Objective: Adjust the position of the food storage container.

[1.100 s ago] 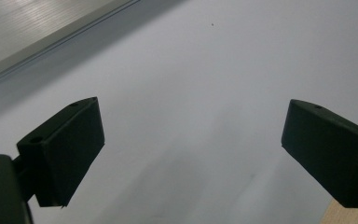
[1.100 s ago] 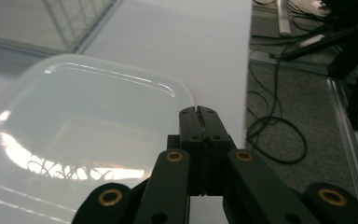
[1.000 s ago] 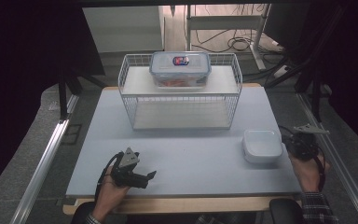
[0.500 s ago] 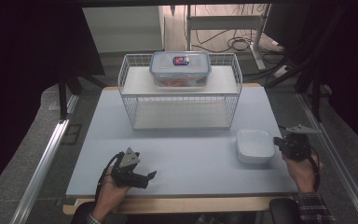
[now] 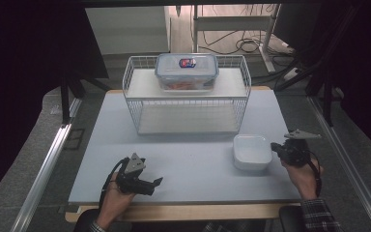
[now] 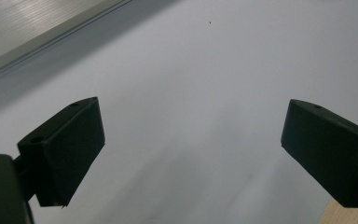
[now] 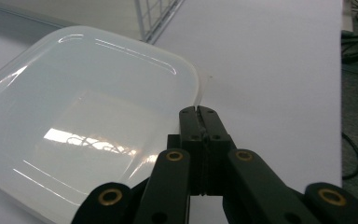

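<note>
Right gripper view has the right gripper (image 7: 199,109) with its jaws pressed flat together, tips sitting right at the rim of the white square container (image 7: 81,116), and honestly that's where I'd worry. It looks like the plan is to nudge the container across the table (image 5: 183,159) with closed jaws rather than pick it up, and a push from one edge like that can easily spin the thing instead of sliding it straight. From this angle I can't tell if the tips are actually touching the rim or just beside it. If they ride up over the rim, the tips could skid onto the smooth top and lose it altogether, or press down and tip the far edge up. From the high view the container (image 5: 252,151) sits on the right side of the table, just in front of the wire rack (image 5: 187,99) near its right corner, so a shove angled the wrong way could jam it against the rack's wire. That rack has a lidded food box (image 5: 187,71) on top, and a bump could rattle it. The left gripper (image 5: 150,183) is well apart near the front edge, jaws wide apart over bare table, nothing between them, so it isn't placed to steady anything if the container goes sideways.
</note>
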`<state>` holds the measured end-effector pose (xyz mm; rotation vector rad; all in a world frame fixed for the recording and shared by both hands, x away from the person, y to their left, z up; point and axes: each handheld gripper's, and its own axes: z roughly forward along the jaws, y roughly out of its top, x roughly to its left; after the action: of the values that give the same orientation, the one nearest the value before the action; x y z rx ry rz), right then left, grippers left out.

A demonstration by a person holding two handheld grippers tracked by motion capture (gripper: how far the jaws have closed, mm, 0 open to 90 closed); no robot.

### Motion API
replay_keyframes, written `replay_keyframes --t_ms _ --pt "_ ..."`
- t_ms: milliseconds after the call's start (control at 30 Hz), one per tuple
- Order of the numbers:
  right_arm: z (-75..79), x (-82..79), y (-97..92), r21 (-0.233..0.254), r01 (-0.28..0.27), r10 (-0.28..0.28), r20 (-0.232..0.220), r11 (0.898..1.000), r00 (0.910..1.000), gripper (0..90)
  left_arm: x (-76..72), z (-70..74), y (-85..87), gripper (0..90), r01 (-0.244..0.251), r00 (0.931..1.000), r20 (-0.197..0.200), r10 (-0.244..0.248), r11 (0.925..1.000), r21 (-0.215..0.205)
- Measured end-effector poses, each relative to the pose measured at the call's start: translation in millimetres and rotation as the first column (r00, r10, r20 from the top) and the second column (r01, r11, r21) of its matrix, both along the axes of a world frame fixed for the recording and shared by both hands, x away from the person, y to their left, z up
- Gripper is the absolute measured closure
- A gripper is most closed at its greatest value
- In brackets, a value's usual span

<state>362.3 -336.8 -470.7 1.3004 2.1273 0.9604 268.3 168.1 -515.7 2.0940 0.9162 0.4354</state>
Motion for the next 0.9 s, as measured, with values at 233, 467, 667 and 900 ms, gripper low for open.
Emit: replay_keyframes --t_ms 233,467,667,900 --pt "-1.6 0.9 17.9 0.015 -0.041 0.041 -0.004 0.999 0.9991 89.6 0.6 -0.3 0.3 5.7 0.0 1.0 0.0 0.0 1.0 0.002" --pt "-3.9 2.7 40.2 0.032 -0.1 0.101 -0.007 0.994 0.9949 89.6 1.1 -0.9 -0.4 5.7 -0.001 1.0 -0.004 0.001 1.0 -0.002" --pt "-6.7 3.1 64.0 0.049 -0.163 0.164 -0.006 0.985 0.9865 89.6 1.3 -0.9 -0.3 5.7 -0.003 1.0 -0.003 0.003 1.0 -0.003" --pt "-8.8 1.6 95.6 0.054 -0.243 0.244 -0.013 0.969 0.9697 89.5 1.5 -1.2 -0.5 5.8 -0.006 1.0 -0.004 0.006 1.0 -0.007"
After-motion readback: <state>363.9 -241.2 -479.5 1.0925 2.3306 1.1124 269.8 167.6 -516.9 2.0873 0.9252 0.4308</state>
